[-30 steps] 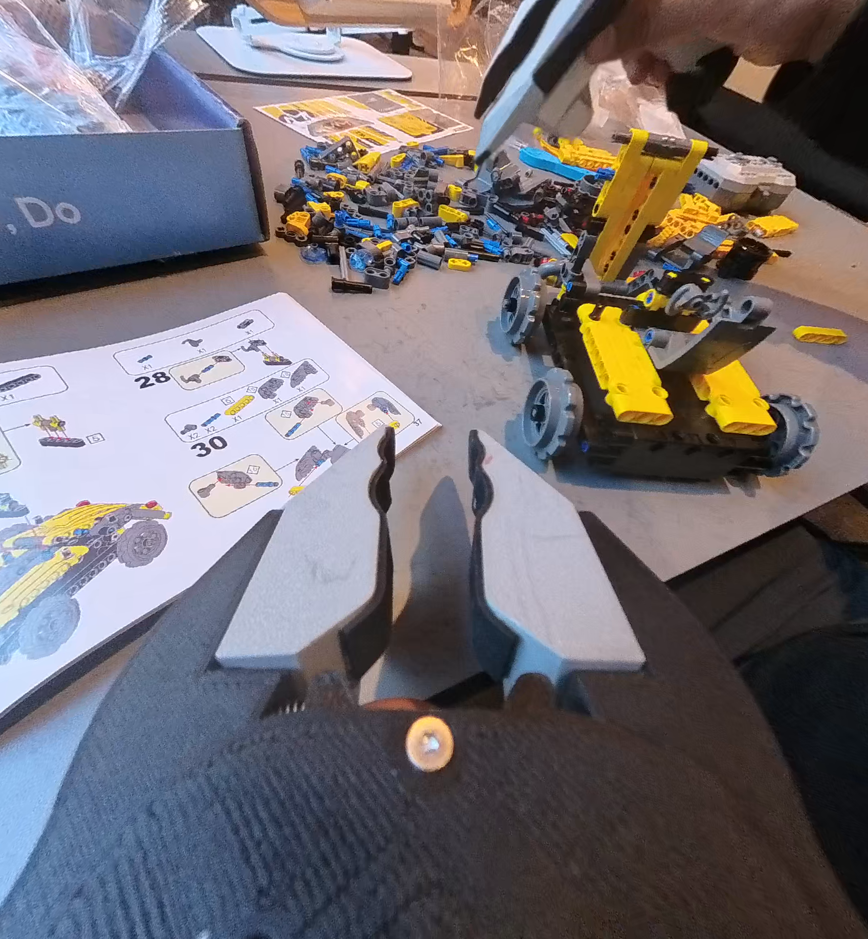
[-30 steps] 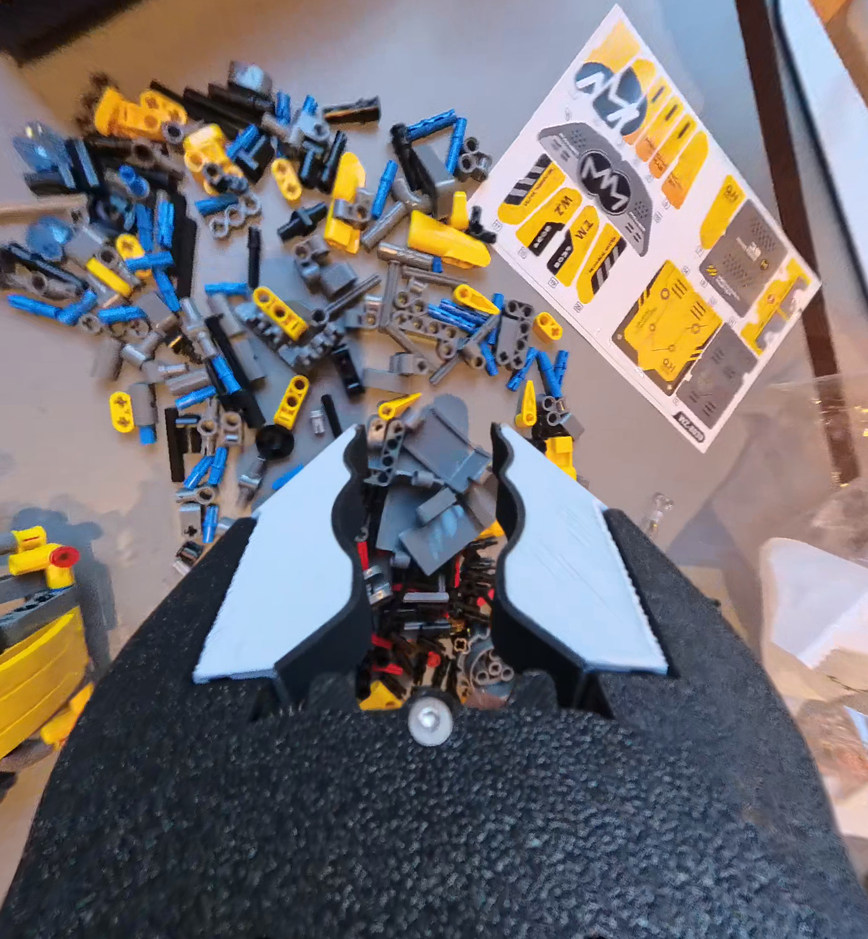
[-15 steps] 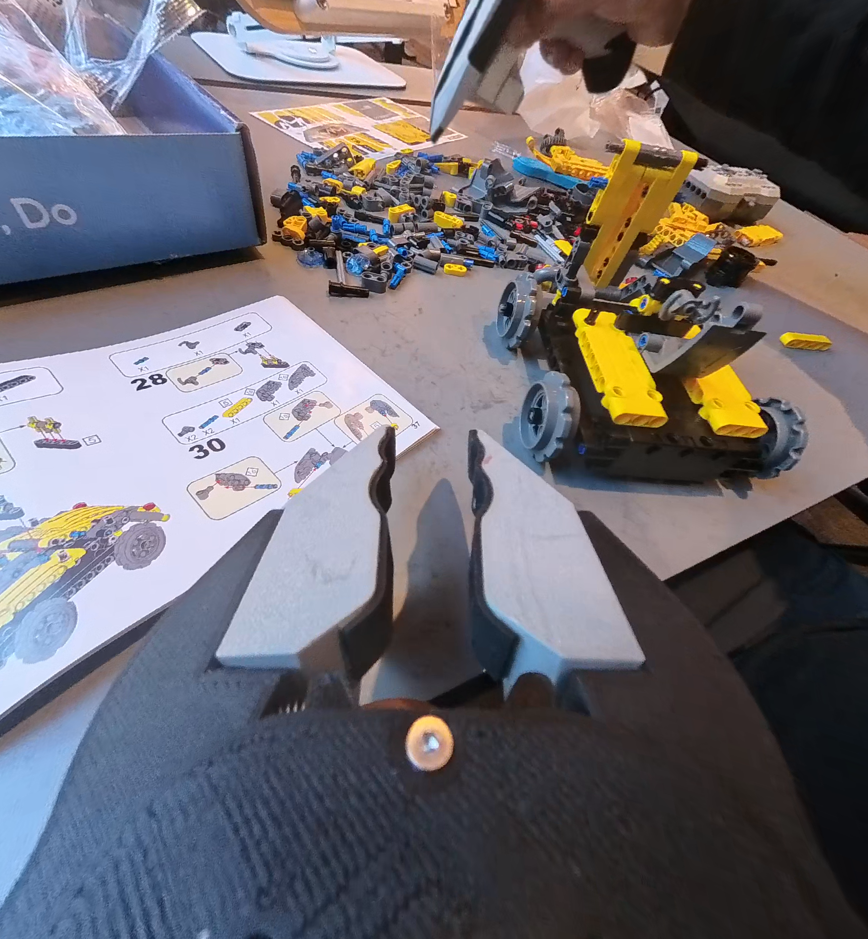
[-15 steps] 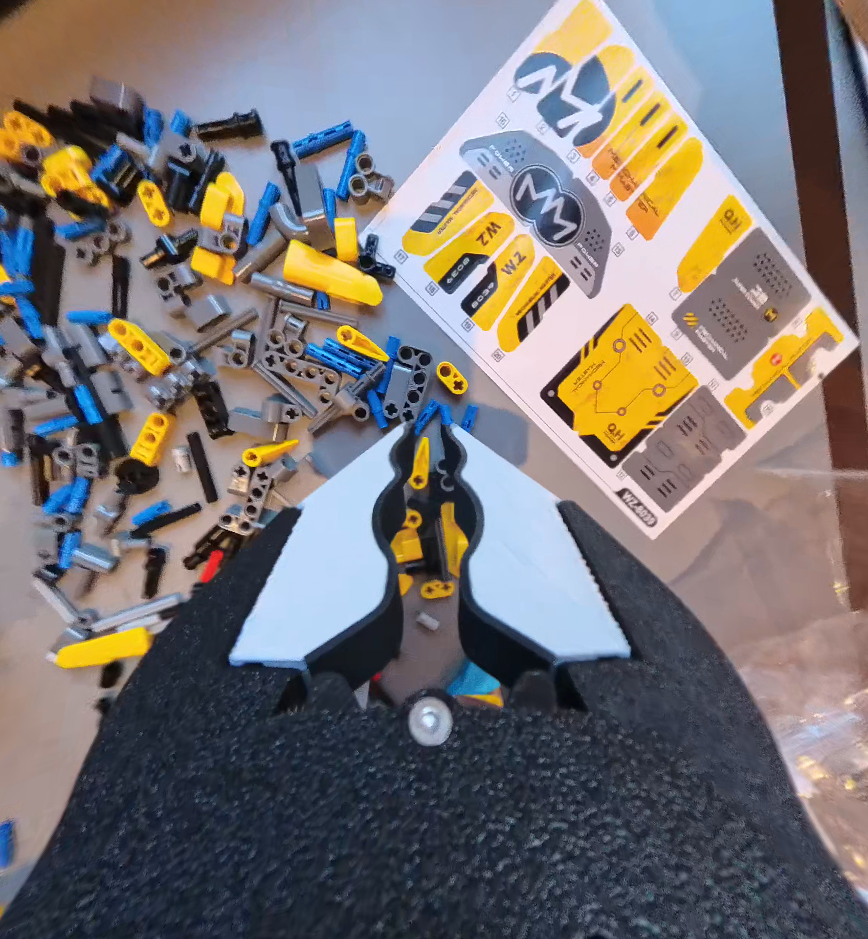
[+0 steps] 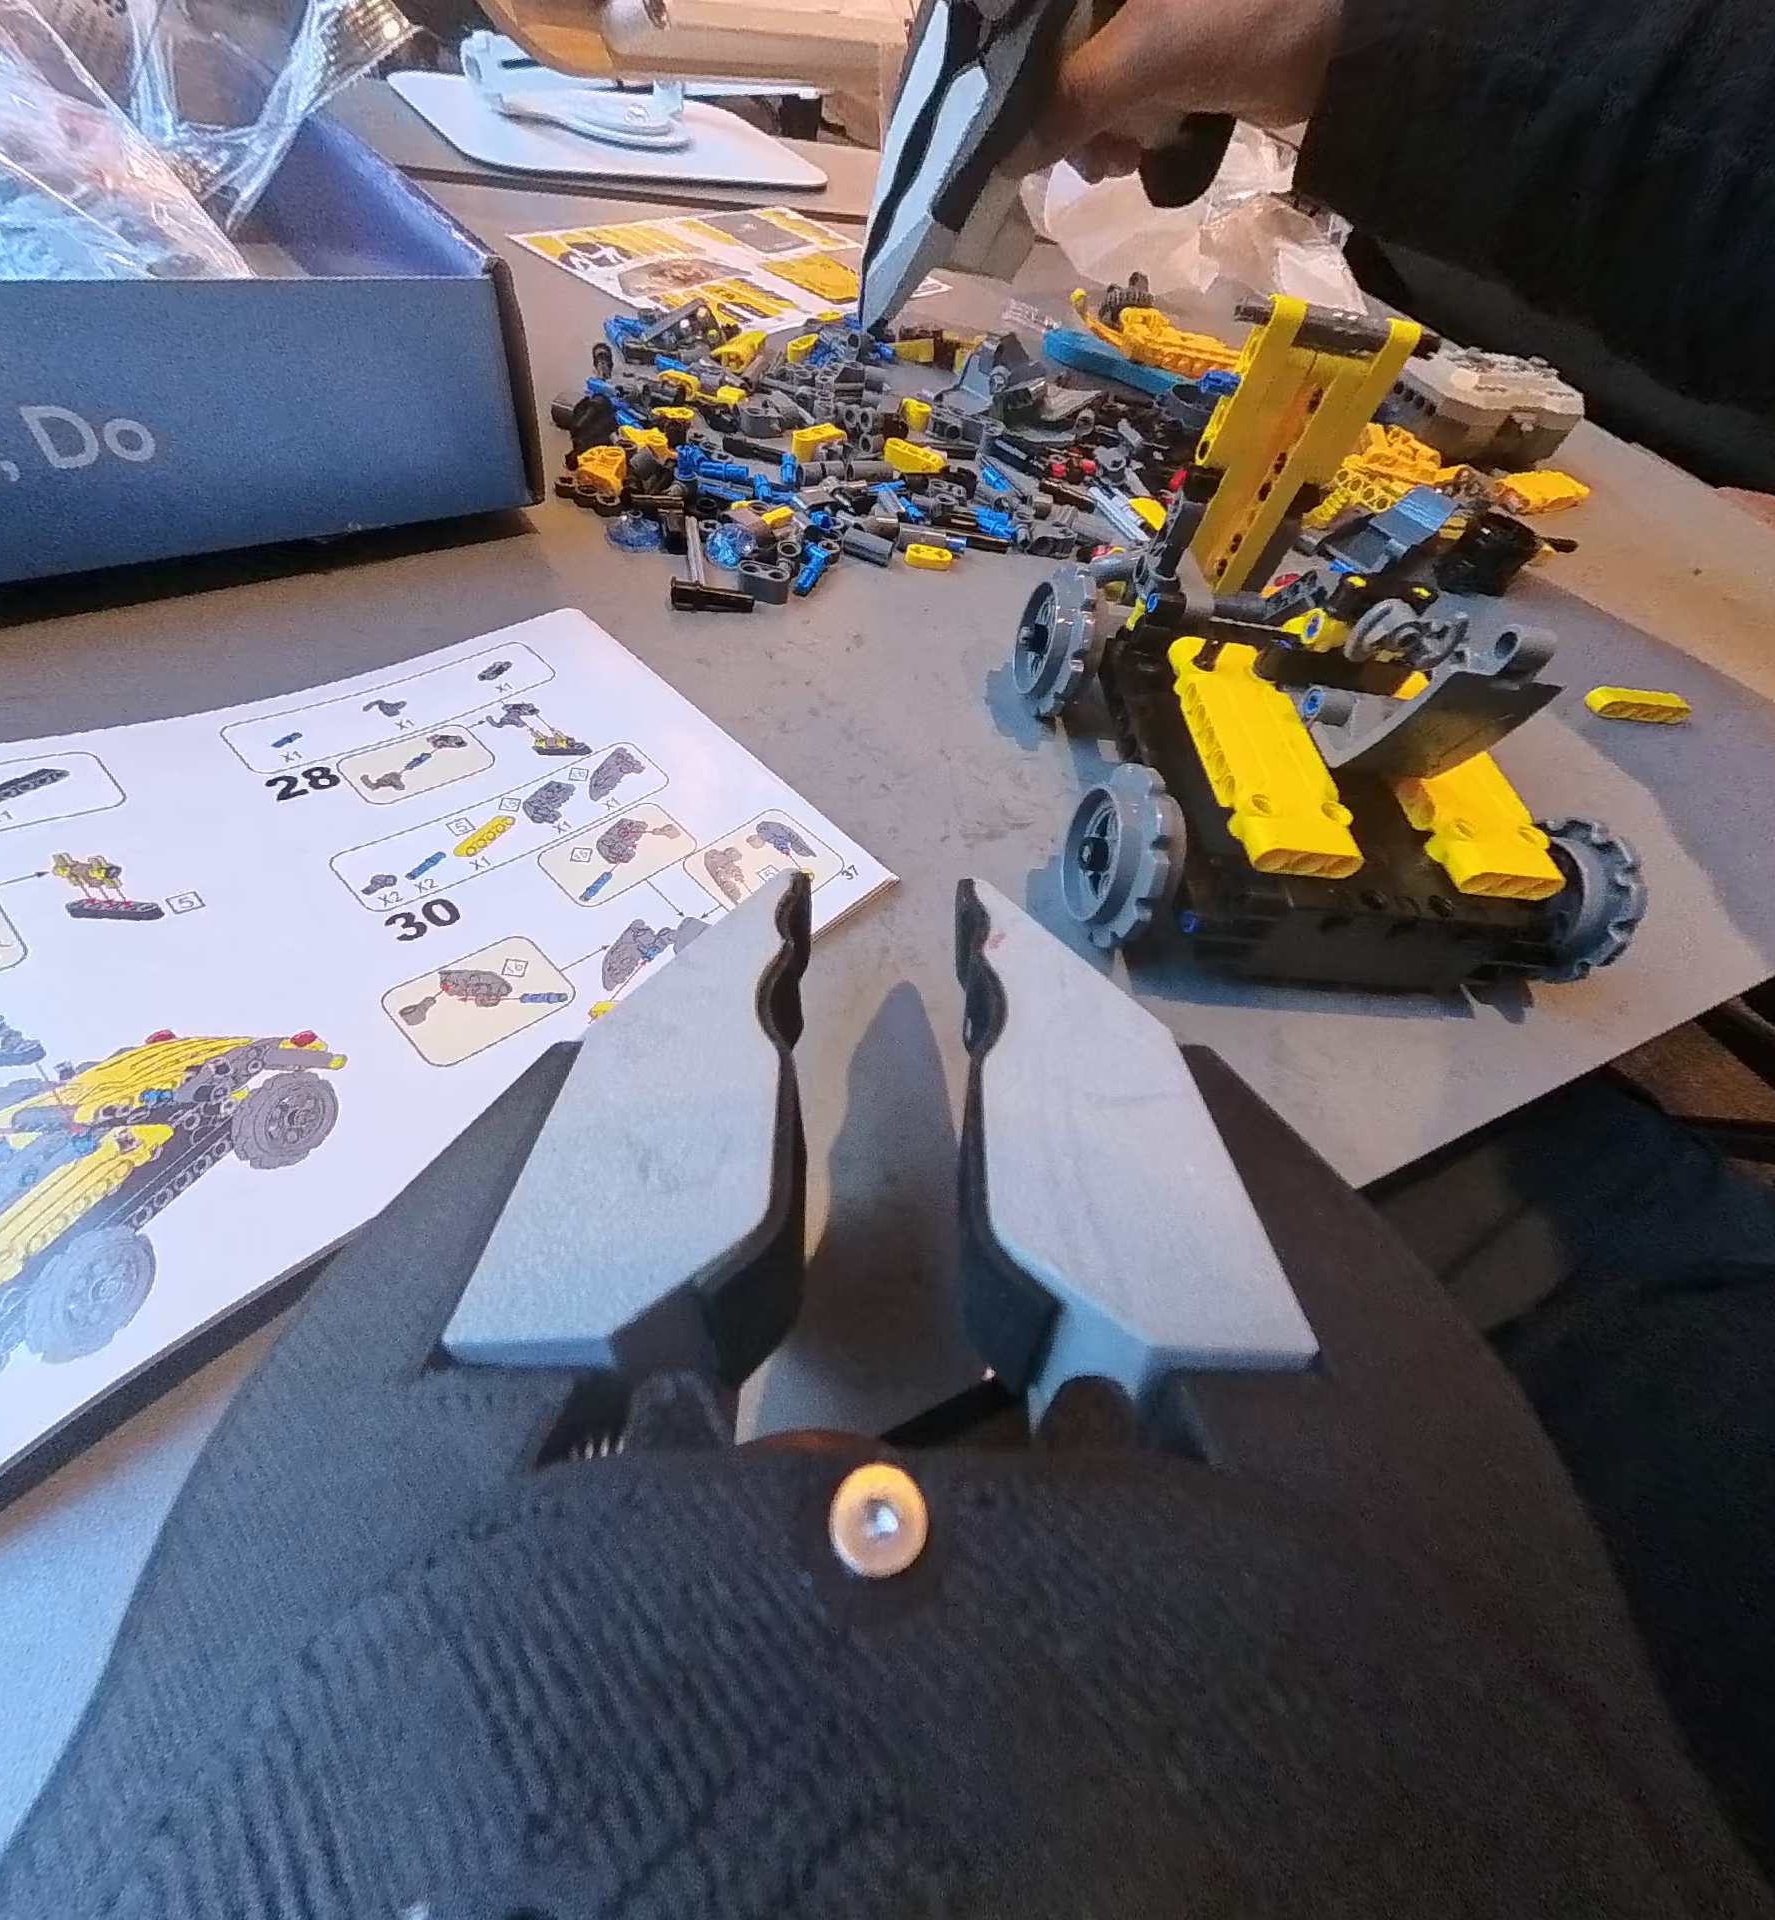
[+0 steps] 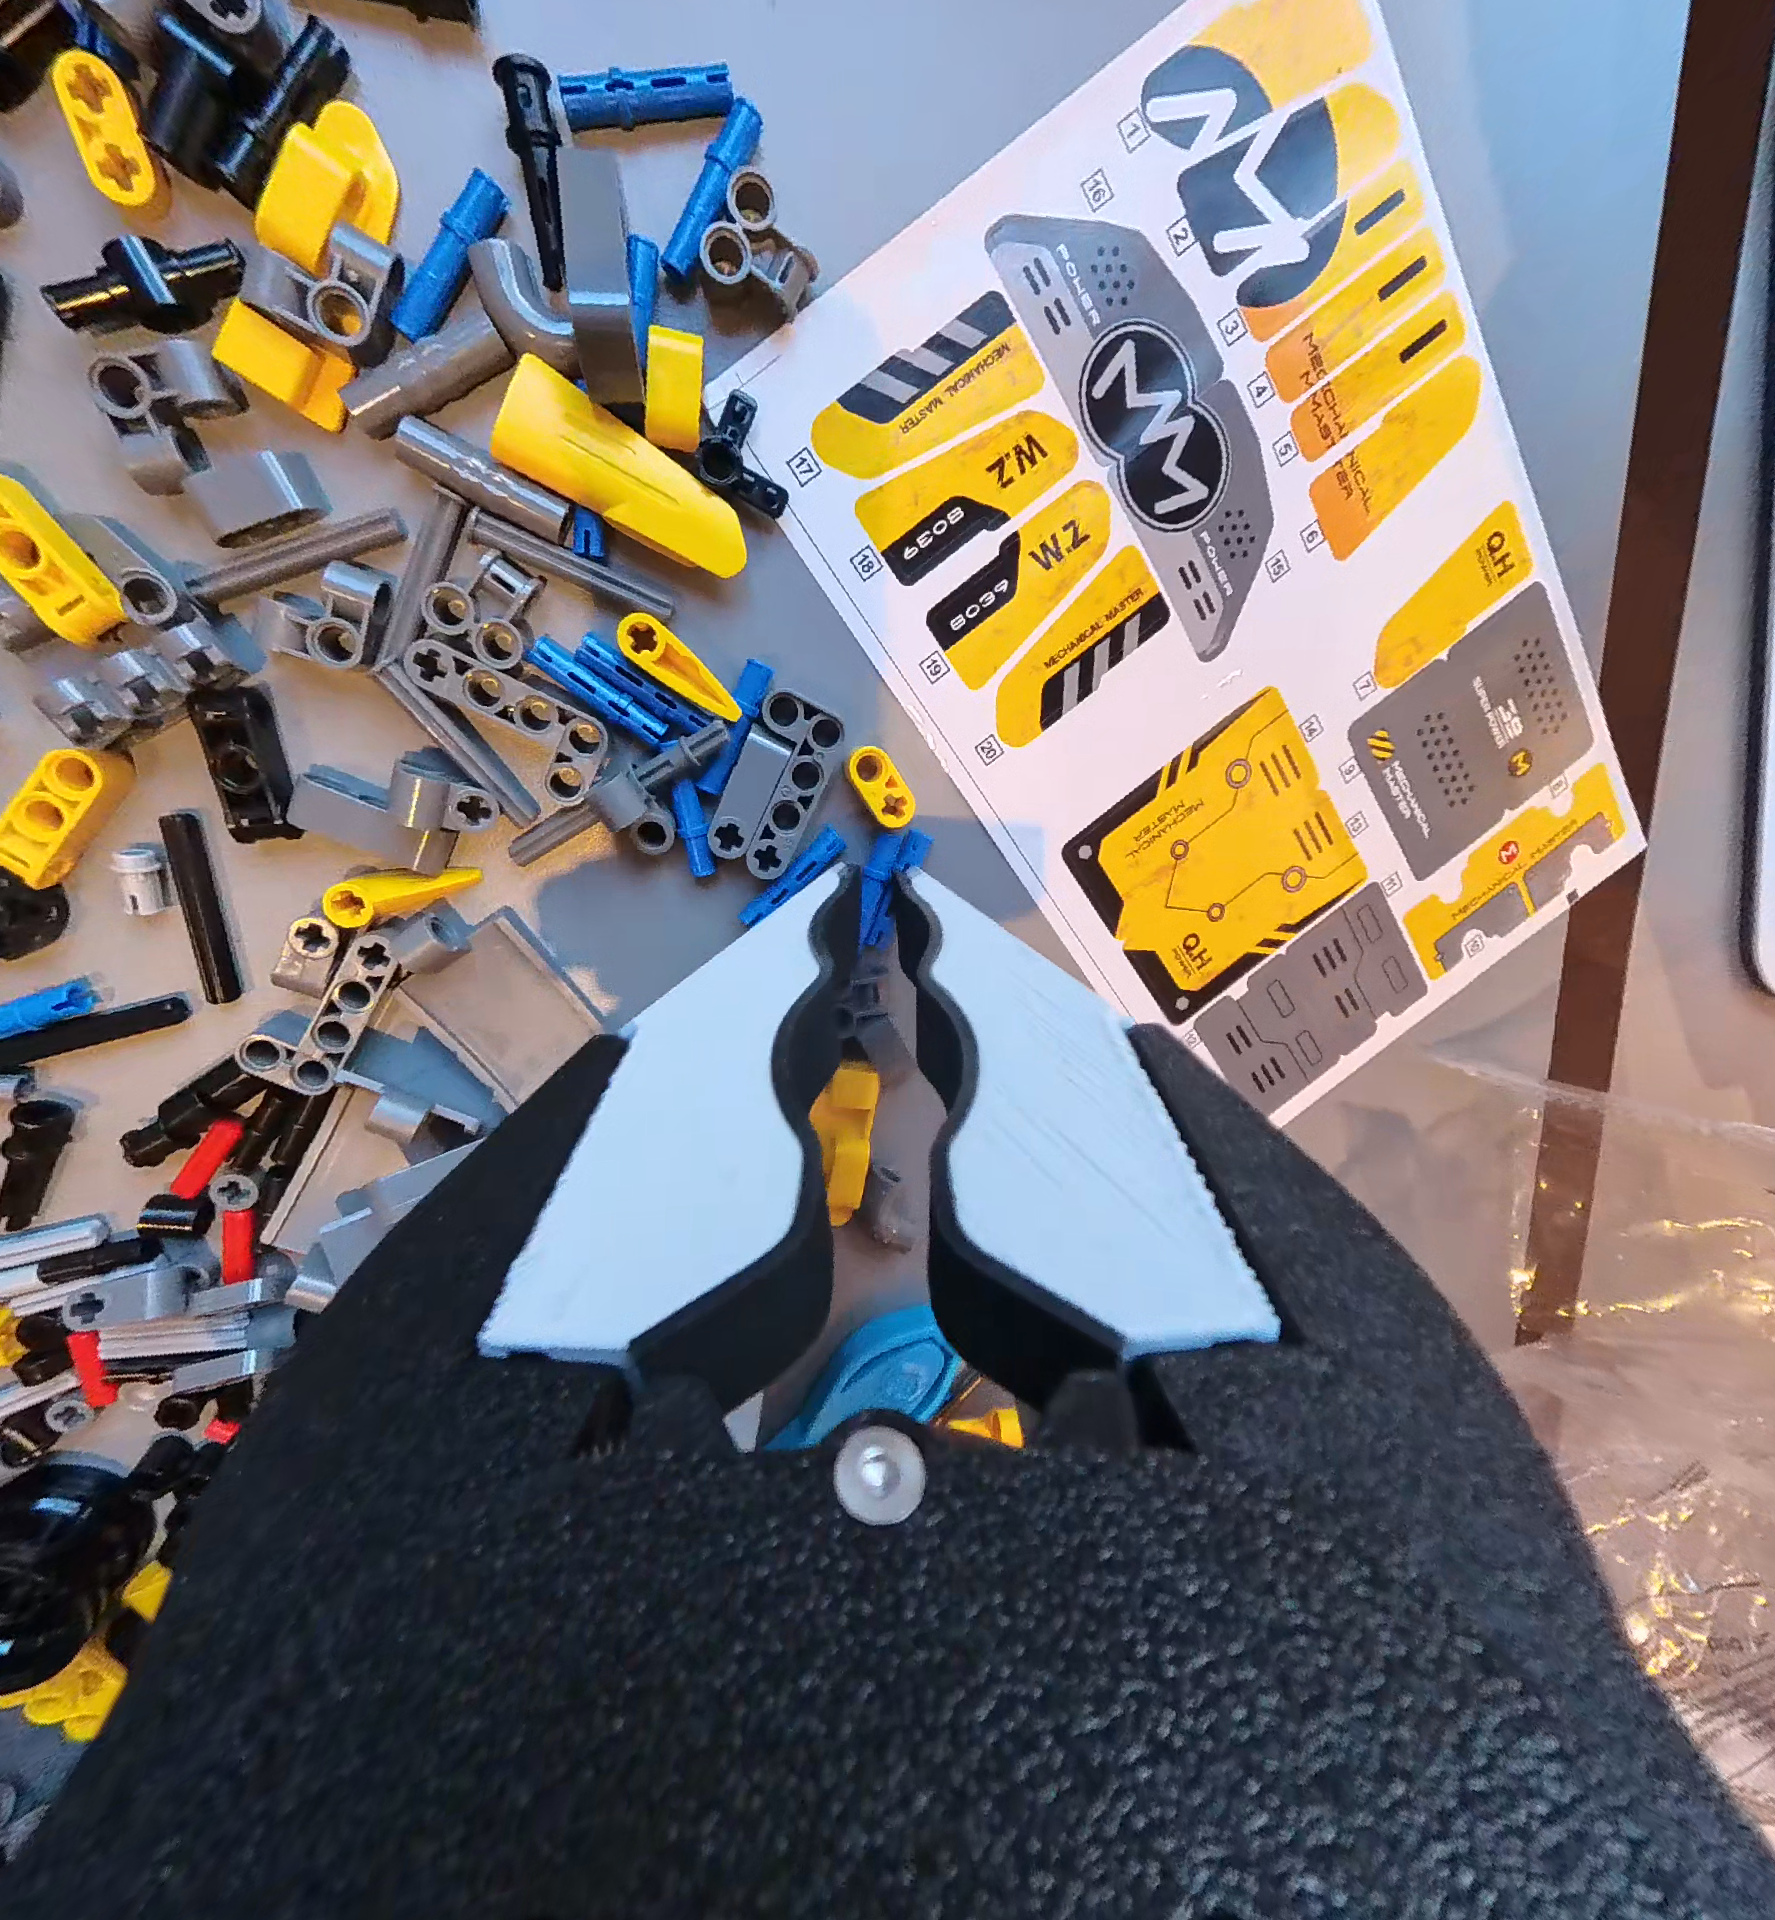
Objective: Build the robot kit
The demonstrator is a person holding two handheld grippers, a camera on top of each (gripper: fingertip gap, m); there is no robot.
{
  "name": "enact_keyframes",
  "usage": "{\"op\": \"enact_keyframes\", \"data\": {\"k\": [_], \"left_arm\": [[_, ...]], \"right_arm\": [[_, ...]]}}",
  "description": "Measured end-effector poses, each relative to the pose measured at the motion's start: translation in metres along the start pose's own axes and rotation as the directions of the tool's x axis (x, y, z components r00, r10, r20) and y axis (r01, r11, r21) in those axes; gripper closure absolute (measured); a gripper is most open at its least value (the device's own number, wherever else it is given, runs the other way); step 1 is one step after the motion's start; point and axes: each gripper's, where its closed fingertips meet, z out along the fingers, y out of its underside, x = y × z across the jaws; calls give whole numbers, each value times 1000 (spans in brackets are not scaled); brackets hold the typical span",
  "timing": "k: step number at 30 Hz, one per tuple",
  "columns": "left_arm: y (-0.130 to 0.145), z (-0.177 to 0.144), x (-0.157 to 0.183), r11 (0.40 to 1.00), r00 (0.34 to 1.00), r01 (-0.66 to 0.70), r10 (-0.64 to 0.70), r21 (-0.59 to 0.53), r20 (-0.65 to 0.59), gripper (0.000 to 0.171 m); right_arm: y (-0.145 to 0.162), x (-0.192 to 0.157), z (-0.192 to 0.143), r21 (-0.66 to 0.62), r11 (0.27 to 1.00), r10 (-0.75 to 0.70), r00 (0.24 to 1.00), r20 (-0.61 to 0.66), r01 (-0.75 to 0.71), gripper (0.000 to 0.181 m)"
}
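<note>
My left gripper (image 5: 883, 904) is open and empty. It hovers over the grey table by the corner of the open instruction booklet (image 5: 239, 883). A half-built yellow and black wheeled model (image 5: 1309, 790) stands to its right. My right gripper (image 6: 875, 883) is down at the edge of the pile of small parts (image 6: 447, 644), next to the sticker sheet (image 6: 1226, 520). Its tips are shut on a small blue pin (image 6: 888, 857), which sticks out ahead of them. The right gripper also shows in the left wrist view (image 5: 867, 312), held by a hand, with its tips at the far side of the pile (image 5: 841, 457).
A dark blue box (image 5: 187, 416) with plastic bags stands at the back left. Clear plastic bags (image 6: 1641, 1351) lie to the right of the sticker sheet. A loose yellow beam (image 5: 1636, 704) lies right of the model. The table's front edge runs close below the model. The left gripper's tips are roughly 35 cm from the right gripper's. My left tips are roughly 30 cm from the loose yellow beam (image 5: 1636, 704).
My right gripper moved from over the grey panels to the pile's edge by the sticker sheet, came down and closed its jaws onto the blue pin. My left gripper stayed still and open.
</note>
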Motion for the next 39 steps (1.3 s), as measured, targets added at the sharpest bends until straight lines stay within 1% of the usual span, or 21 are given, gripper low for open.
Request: {"op": "enact_keyframes", "data": {"k": [5, 7, 12, 15, 19, 22, 24, 26, 29, 31, 33, 34, 36, 39], "left_arm": [[0, 0, 0, 1000, 1000, 2, -2, 4, -3, 148], [0, 0, 0, 1000, 1000, 5, -5, 6, -5, 147], [0, 0, 0, 1000, 1000, 5, -5, 6, -5, 147], [0, 0, 0, 1000, 1000, 7, -7, 7, -6, 147], [-1, 0, 0, 1000, 1000, 8, -8, 8, -8, 147], [-1, 0, 0, 1000, 1000, 8, -8, 8, -9, 147], [-1, 0, 0, 1000, 1000, 6, -6, 8, -9, 147], [-1, 0, 1, 1000, 1000, 5, -5, 7, -8, 146], [0, 0, 2, 1000, 1000, 6, -6, 8, -12, 145], [0, -1, 3, 1000, 1000, 8, -8, 8, -19, 145], [0, -1, 5, 1000, 1000, 6, -6, 8, -23, 145], [0, 0, 6, 1000, 1000, 3, -3, 7, -23, 145], [1, 0, 7, 1000, 1000, -1, 1, 4, -22, 145], [1, 1, 8, 1000, 1000, -6, 6, 0, -19, 145]], "right_arm": [[2, -8, -1, 14, 998, -60, 998, -15, 60, 178], [0, -13, -2, 37, 998, -59, 998, -1, 59, 178], [1, -14, -1, 48, 998, 46, 996, 77, -50, 177], [1, -15, 0, 57, 994, 81, 990, 119, -89, 177], [0, -14, -2, 82, 986, 131, 982, 136, -143, 178], [-6, -14, -20, 169, 962, 187, 970, 155, -212, 178], [-8, -15, -42, 232, 934, 235, 956, 176, -272, 178], [-3, -21, -69, 279, 906, 274, 943, 187, -318, 177], [16, -52, -108, 309, 883, 297, 930, 215, -354, 178], [34, -84, -132, 315, 882, 288, 931, 225, -349, 177], [54, -124, -148, 309, 891, 259, 932, 255, -332, 177], [66, -144, -151, 289, 899, 253, 930, 268, -328, 177], [97, -178, -146, 214, 926, 252, 933, 258, -310, 177], [135, -208, -129, 135, 939, 283, 935, 215, -315, 177]]}}
